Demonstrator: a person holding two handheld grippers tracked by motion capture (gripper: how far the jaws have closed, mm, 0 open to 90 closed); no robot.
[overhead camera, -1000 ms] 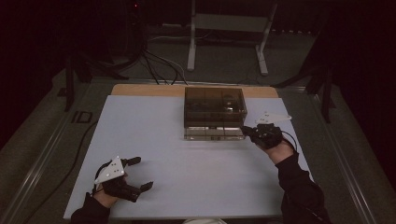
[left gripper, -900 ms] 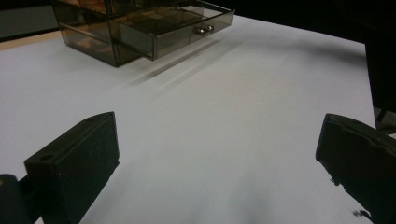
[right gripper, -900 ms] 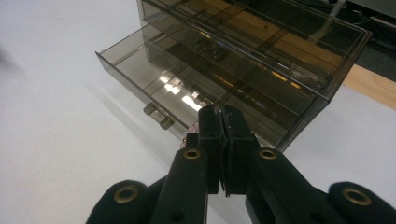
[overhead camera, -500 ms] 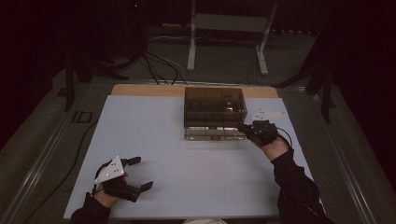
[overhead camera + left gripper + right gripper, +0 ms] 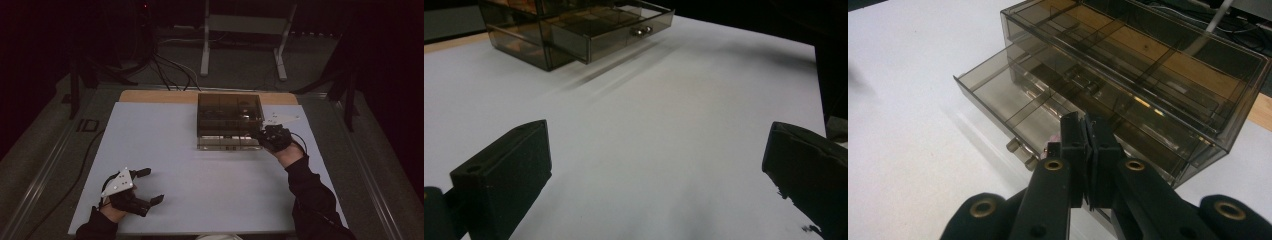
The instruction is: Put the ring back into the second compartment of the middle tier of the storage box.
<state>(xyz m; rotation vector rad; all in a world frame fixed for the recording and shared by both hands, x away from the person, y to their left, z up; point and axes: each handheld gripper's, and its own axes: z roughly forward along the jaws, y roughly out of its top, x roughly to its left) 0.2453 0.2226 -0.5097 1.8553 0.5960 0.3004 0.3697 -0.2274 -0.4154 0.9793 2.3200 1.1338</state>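
- High view: the organizer [image 5: 229, 114] stands at upper centre of the frame on the white table [image 5: 210, 180]. Its lower drawer [image 5: 227, 143] protrudes toward the bottom of the frame, so it is judged partly open. Whether it is being pulled out or pushed in cannot be told. The right gripper [image 5: 261, 135] sits at the drawer's right front corner, forearm running in from lower right. The left gripper [image 5: 150, 186] rests at lower left, well apart from the organizer, jaws spread.
- Left gripper view: both jaws stand wide apart at the bottom corners with nothing between them. The organizer [image 5: 574, 30] is at upper left, its drawer out, a knob [image 5: 640, 31] on the front.
- Right gripper view: the right gripper [image 5: 1087, 131] has its jaws pressed together, tips at the drawer's front edge [image 5: 998, 125]. Whether they pinch that edge or anything else cannot be told. Two knobs [image 5: 1022, 152] lie just left of the jaws, not gripped. The gripper points forward and down at the drawer.
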